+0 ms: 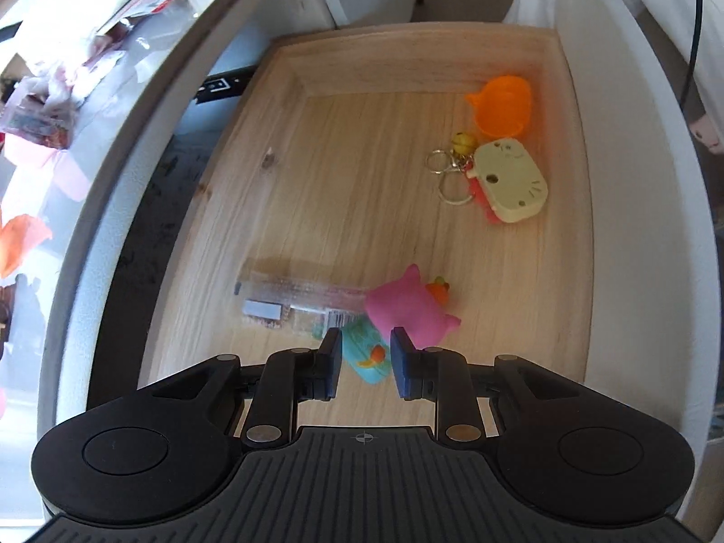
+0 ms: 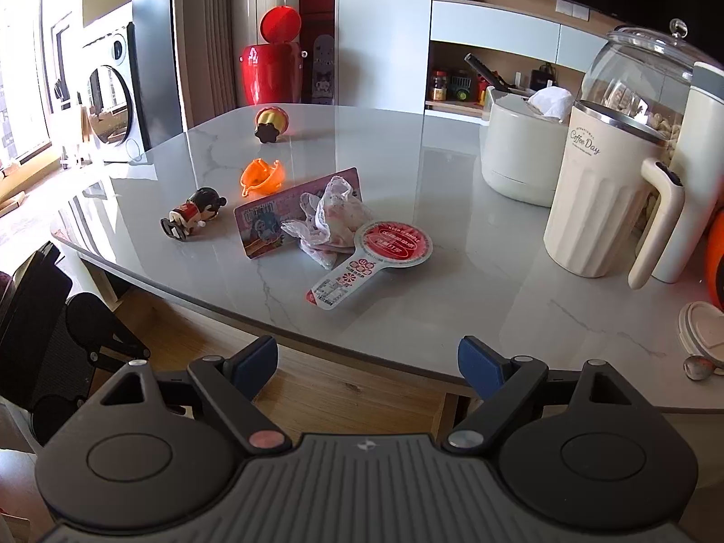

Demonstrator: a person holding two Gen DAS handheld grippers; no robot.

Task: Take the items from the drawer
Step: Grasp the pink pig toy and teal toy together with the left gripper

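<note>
Left gripper (image 1: 364, 364) over open wooden drawer (image 1: 574, 226), jaws part-open around teal toy (image 1: 366, 355), contact unclear. Blurred clear packet (image 1: 289, 303), pink toy (image 1: 409, 312); farther, cream keychain (image 1: 509, 181), orange cup (image 1: 502, 104). Right gripper (image 2: 367, 362) spread wide, empty, before grey marble table (image 2: 452, 271): red-lidded packet (image 2: 375, 253), figurine (image 2: 192, 217), cream canister (image 2: 597, 194).

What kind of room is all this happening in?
Most likely a home kitchen or dining area. A marble-look table carries a cream coffee jug and a glass jar, a front-loading washing machine stands behind, and toys lie in a wooden drawer.
</note>
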